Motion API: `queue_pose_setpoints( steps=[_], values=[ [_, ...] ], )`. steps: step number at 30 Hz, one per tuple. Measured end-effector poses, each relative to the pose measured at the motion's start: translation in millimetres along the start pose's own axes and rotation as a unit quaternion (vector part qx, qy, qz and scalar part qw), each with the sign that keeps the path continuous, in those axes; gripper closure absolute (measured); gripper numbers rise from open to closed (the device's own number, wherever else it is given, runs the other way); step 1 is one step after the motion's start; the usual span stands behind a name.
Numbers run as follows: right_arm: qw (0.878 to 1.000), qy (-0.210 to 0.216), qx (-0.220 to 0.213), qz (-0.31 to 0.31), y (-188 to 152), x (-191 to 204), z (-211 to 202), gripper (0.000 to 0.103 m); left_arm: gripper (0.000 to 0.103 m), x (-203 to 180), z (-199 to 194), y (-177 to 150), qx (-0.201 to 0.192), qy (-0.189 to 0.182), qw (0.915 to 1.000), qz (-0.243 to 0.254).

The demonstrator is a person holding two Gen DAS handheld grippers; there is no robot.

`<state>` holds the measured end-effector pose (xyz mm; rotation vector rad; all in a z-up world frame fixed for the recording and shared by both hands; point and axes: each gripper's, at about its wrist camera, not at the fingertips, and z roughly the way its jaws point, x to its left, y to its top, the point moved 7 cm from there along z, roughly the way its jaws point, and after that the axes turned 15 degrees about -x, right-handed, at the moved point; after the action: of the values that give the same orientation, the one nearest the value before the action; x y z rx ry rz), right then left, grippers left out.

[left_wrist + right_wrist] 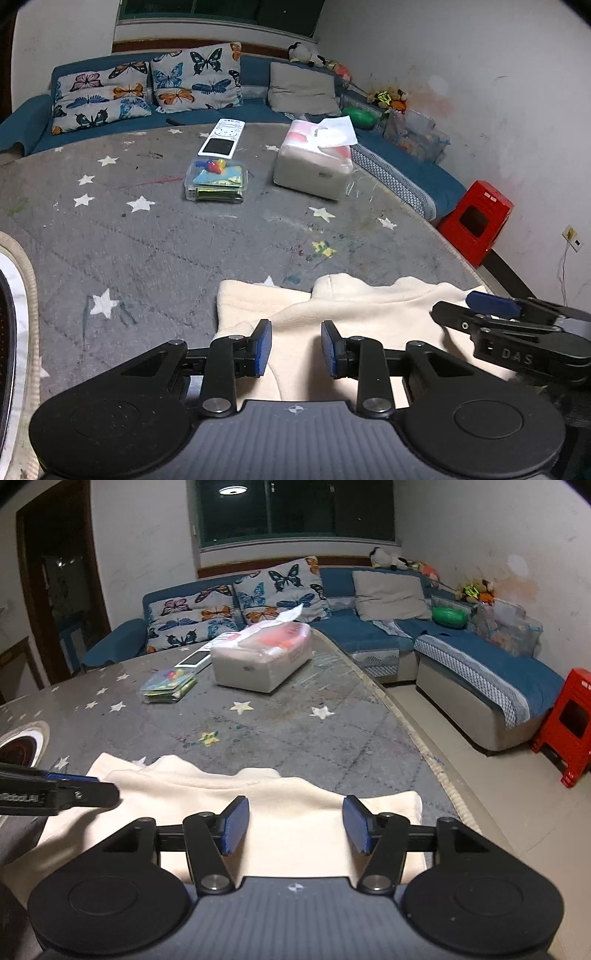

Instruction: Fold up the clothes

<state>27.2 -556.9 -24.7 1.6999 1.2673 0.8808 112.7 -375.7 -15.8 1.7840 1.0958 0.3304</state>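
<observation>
A cream fleece garment (354,314) lies folded on the grey star-print table cover (166,240), near the table's front edge. My left gripper (296,348) is open and empty, just above the garment's left part. My right gripper (295,823) is open and empty over the garment (258,805) on its right side. The right gripper also shows in the left wrist view (480,314), at the garment's right edge. The left gripper's fingers (74,794) show at the left of the right wrist view.
On the table stand a tissue box (314,162), a clear plastic box of toys (216,181) and a white remote (221,138). A round cutout (22,746) is at the table's left. A blue sofa (461,653) and a red stool (569,723) stand beyond.
</observation>
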Motion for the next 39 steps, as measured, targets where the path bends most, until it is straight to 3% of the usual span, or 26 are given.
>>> queue_pose_setpoints(
  steps=[5,12,22,31,33,39],
  values=[
    [1.0,0.011,-0.003,-0.015,-1,10,-19,0.027,0.067,-5,-8,1,-0.007,-0.003,0.9999,0.011],
    [0.999,0.029,-0.001,-0.016,-14,24,-46,0.019,0.059,-14,-35,-5,-0.024,-0.003,0.999,0.039],
    [1.0,0.015,-0.009,-0.012,-37,32,-78,0.015,0.057,-14,-81,-31,-0.044,0.001,0.9974,0.058],
    [1.0,0.014,-0.019,0.004,-49,35,-89,0.006,0.052,-10,-83,-48,-0.035,0.007,0.9978,0.056],
    [1.0,0.014,-0.022,0.006,-49,36,-90,0.0,0.051,-10,-87,-47,-0.036,0.007,0.998,0.05],
    [1.0,0.006,-0.026,0.008,-52,39,-92,0.0,0.044,-8,-97,-52,-0.03,0.009,0.9989,0.035]
  ],
)
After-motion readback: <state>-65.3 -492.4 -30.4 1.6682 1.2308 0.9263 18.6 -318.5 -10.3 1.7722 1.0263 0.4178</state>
